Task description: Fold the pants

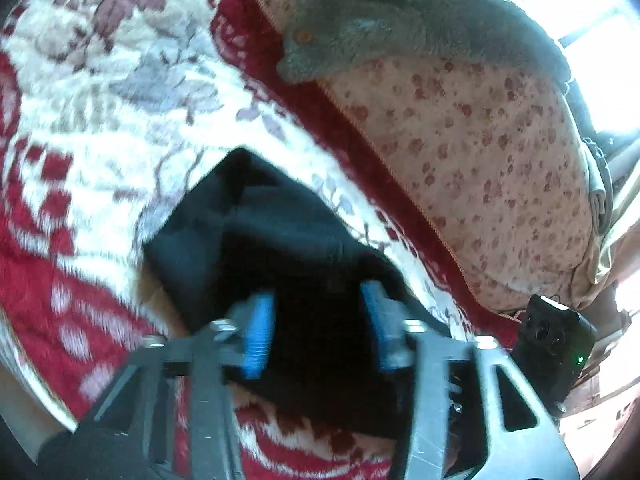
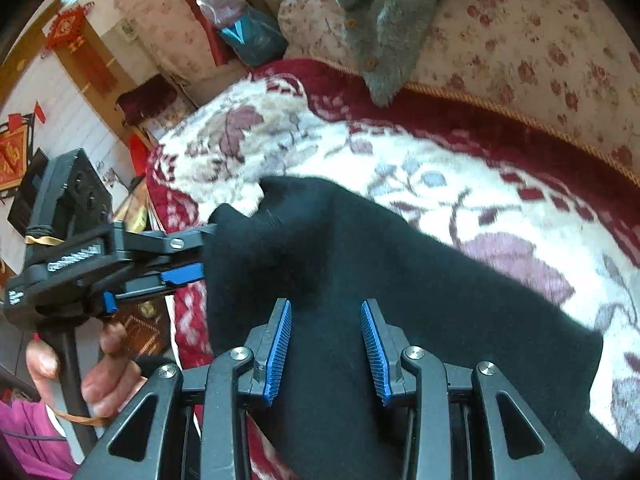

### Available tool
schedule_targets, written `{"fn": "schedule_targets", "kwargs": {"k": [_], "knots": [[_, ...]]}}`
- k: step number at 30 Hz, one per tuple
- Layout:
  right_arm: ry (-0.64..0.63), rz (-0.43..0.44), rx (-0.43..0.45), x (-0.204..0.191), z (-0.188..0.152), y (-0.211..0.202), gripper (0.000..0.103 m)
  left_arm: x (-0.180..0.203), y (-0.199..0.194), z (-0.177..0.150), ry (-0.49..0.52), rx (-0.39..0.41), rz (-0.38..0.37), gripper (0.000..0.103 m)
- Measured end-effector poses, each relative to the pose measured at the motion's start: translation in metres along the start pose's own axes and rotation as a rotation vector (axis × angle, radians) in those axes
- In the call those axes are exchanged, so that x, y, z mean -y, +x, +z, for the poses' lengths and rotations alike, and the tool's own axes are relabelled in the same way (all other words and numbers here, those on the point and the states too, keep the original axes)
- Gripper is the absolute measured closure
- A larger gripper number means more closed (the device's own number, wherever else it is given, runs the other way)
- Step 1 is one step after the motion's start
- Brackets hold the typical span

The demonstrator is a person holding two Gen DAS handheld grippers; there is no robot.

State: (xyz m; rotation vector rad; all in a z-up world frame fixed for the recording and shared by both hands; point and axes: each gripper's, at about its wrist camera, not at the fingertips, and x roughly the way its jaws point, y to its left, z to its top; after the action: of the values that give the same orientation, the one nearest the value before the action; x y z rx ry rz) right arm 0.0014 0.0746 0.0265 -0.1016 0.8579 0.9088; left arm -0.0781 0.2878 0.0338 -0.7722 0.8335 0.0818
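Observation:
The black pants (image 2: pixel 400 280) lie folded into a long band on a red and white flowered blanket (image 2: pixel 440 168). My right gripper (image 2: pixel 326 352) hovers over the middle of the band with its blue pads apart and not pressing the cloth. At the band's left end my left gripper (image 2: pixel 200 254) comes in sideways, held by a hand (image 2: pixel 108 380), with the cloth's edge between its fingers. In the left wrist view the pants (image 1: pixel 260 232) bunch up and fill the gap of the left gripper (image 1: pixel 318 326), both pads against the cloth.
A grey fluffy garment (image 2: pixel 384 32) lies on a flowered pillow (image 2: pixel 540 40) behind the blanket. The bed's edge drops away at the left, beyond it a room with red hangings (image 2: pixel 68 32). The right tool's body (image 1: pixel 554 338) sits close on the right.

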Motion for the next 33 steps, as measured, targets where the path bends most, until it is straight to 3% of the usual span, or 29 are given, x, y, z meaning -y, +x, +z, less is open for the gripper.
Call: {"fn": "schedule_targets", "kwargs": {"k": [2, 7, 11, 13, 16, 18, 20, 22, 23, 26, 28, 30, 31, 33], "knots": [[-0.015, -0.001, -0.004, -0.005, 0.007, 0.005, 0.068, 0.002, -0.006, 0.006, 0.026, 0.030, 0.013, 0.087], [-0.089, 0.028, -0.004, -0.024, 0.013, 0.017, 0.068, -0.003, -0.026, -0.002, 0.111, 0.108, 0.068, 0.089], [-0.107, 0.039, -0.111, -0.028, 0.005, 0.051, 0.064, -0.036, -0.014, -0.013, 0.058, 0.055, 0.245, 0.089], [-0.146, 0.019, -0.094, -0.032, 0.002, 0.052, 0.064, -0.049, -0.019, -0.014, 0.020, 0.052, 0.295, 0.089], [-0.126, 0.020, -0.070, -0.033, 0.007, 0.039, 0.064, -0.055, -0.037, -0.012, -0.017, 0.090, 0.270, 0.089], [-0.127, 0.010, -0.053, -0.032, 0.007, 0.034, 0.064, -0.042, -0.047, -0.010, 0.016, 0.121, 0.242, 0.087], [-0.095, -0.017, -0.085, -0.025, 0.002, 0.040, 0.064, -0.025, -0.049, -0.009, 0.061, 0.145, 0.218, 0.071], [-0.059, 0.008, -0.064, -0.019, -0.003, 0.038, 0.064, -0.010, -0.040, -0.011, 0.101, 0.134, 0.180, 0.061], [-0.039, 0.017, -0.057, -0.017, -0.004, 0.034, 0.064, -0.005, -0.034, -0.012, 0.114, 0.120, 0.176, 0.061], [0.024, 0.044, -0.036, -0.009, -0.007, 0.013, 0.064, 0.006, 0.004, -0.017, 0.190, 0.040, 0.247, 0.061], [0.038, 0.004, -0.032, 0.001, -0.018, -0.002, 0.061, 0.004, 0.027, -0.020, 0.225, 0.002, 0.303, 0.061], [0.076, -0.022, -0.047, 0.016, -0.032, -0.010, 0.060, 0.009, 0.028, -0.024, 0.258, 0.019, 0.334, 0.061], [0.100, 0.005, -0.030, 0.024, -0.040, -0.018, 0.060, 0.012, 0.026, -0.026, 0.268, 0.021, 0.345, 0.061], [0.140, 0.015, -0.003, 0.032, -0.050, -0.036, 0.060, 0.020, 0.015, -0.028, 0.265, 0.028, 0.317, 0.061]]}}
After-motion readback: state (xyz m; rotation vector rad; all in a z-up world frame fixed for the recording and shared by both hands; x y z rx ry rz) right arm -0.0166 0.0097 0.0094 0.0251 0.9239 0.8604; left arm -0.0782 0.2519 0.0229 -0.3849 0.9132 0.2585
